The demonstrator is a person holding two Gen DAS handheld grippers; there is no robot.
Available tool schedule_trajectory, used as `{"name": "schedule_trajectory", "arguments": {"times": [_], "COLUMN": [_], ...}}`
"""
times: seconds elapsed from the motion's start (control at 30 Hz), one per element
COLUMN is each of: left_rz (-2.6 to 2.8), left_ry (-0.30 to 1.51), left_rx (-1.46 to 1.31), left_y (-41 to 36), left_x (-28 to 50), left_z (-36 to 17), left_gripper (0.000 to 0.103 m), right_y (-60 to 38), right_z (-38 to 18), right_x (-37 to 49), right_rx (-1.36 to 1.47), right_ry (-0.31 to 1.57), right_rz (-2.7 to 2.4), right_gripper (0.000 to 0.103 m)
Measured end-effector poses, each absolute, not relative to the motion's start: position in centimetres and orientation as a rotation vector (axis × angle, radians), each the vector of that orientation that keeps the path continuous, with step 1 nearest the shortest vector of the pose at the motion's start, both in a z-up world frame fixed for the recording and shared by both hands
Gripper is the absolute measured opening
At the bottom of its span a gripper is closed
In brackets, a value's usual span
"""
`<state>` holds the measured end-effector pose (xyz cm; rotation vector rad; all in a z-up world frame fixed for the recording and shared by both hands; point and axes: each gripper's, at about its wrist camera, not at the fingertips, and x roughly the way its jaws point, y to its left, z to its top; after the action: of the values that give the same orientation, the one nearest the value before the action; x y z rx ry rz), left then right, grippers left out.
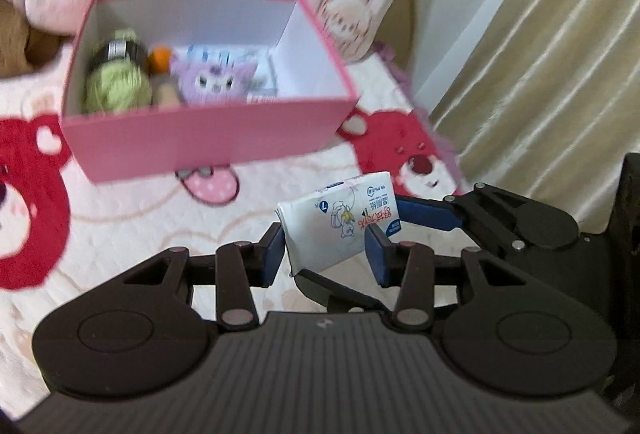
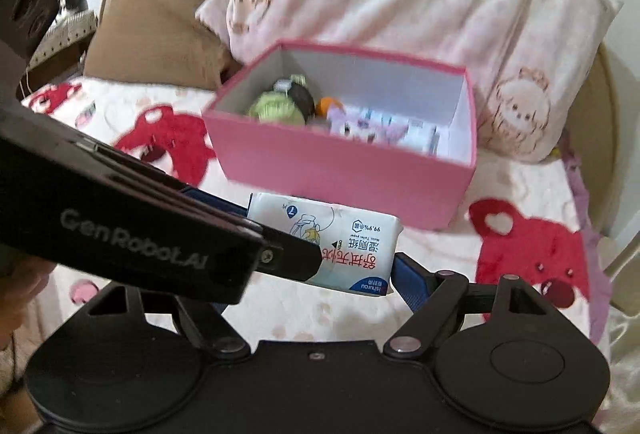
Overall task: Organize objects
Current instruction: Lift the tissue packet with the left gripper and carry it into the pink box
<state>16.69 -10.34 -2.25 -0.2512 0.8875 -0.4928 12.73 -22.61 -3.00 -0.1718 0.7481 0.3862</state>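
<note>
While both our grippers share one load, the wet-wipe pack (image 1: pixel 340 222) hangs in the air just short of the pink box (image 1: pixel 208 137), above the bear-print blanket (image 1: pixel 120 226). Our left gripper (image 1: pixel 324 254) has its blue pads pressed on the pack's two flat faces. Our right gripper (image 2: pixel 320 270) straddles the pack along its length — one blue finger (image 2: pixel 408 278) sits at the pack's end, though the left tool hides the other, so we cannot tell whether that side truly presses. We judge the double hold is there because the pack is soft and would sag or twist from a single pinch.

Inside the box lie a green yarn ball (image 1: pixel 116 89), a purple plush (image 1: pixel 212 77) and some white packets (image 1: pixel 240 57), crowded to one side — the bare corner nearer the curtain (image 1: pixel 540 53) looks like the natural slot. Next we would carry the pack over the near wall and lower it there.
</note>
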Motion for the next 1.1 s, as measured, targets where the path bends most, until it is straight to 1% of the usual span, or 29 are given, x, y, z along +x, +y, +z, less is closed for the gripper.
{"name": "schedule_trajectory", "arguments": {"times": [0.1, 0.33, 0.6, 0.73, 0.83, 0.93, 1.1], "left_rz": [-0.513, -0.565, -0.501, -0.437, -0.400, -0.391, -0.346], "left_ry": [0.859, 0.810, 0.811, 0.832, 0.883, 0.929, 0.943], "left_rx": [-0.234, -0.201, -0.194, -0.202, -0.245, -0.330, -0.360], "left_y": [-9.6, -8.0, -7.5, -7.0, -6.5, -5.8, -5.8], "left_x": [16.7, 18.6, 24.8, 29.1, 32.9, 36.1, 40.0], "left_z": [0.1, 4.2, 5.8, 5.4, 3.9, 2.0, -1.0], "left_gripper": [0.042, 0.042, 0.042, 0.042, 0.042, 0.042, 0.042], "right_y": [-22.7, -23.4, -22.6, -21.8, -21.1, -20.6, -20.7], "right_z": [-0.7, 2.5, 4.0, 3.8, 3.1, 1.6, -1.4], "right_x": [12.7, 15.0, 22.0, 26.4, 29.5, 32.5, 37.1], "right_rx": [-0.140, -0.041, -0.057, -0.075, -0.113, -0.159, -0.137], "right_ry": [0.714, 0.679, 0.711, 0.747, 0.768, 0.785, 0.842], "right_rz": [0.409, 0.455, 0.464, 0.482, 0.488, 0.474, 0.479], "right_gripper": [0.084, 0.084, 0.084, 0.084, 0.084, 0.084, 0.084]}}
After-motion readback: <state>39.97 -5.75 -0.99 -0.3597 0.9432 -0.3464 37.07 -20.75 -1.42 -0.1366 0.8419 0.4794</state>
